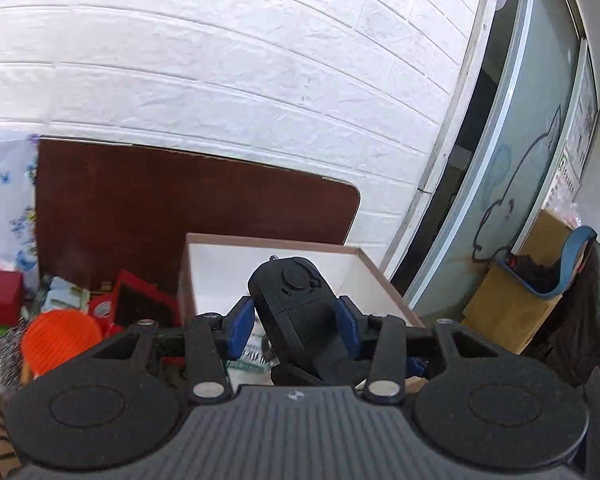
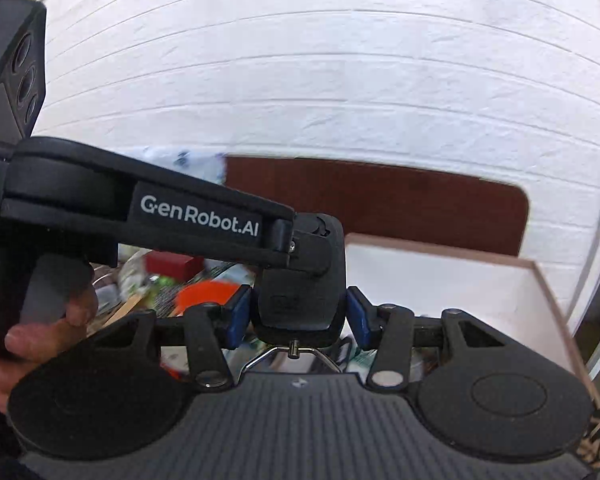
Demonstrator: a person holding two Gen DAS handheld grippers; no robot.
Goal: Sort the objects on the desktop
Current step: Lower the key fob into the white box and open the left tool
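Observation:
A black car key fob (image 1: 296,304) with a round button sits between the blue pads of my left gripper (image 1: 296,320), which is shut on it, above a white-lined cardboard box (image 1: 352,276). In the right wrist view the same fob (image 2: 300,280) hangs with its metal ring at the bottom. My left gripper reaches in from the left and clamps its upper part (image 2: 296,244). My right gripper (image 2: 300,312) brackets the fob's lower end. Its blue pads (image 2: 238,312) stand close to the fob's sides; contact is unclear.
The box (image 2: 540,300) stands on a dark brown table (image 1: 180,208) against a white brick wall. To the left lie an orange ribbed disc (image 1: 60,336), red boxes (image 1: 0,292) and other clutter. A glass door (image 1: 520,160) and a cardboard bin (image 1: 512,308) are at right.

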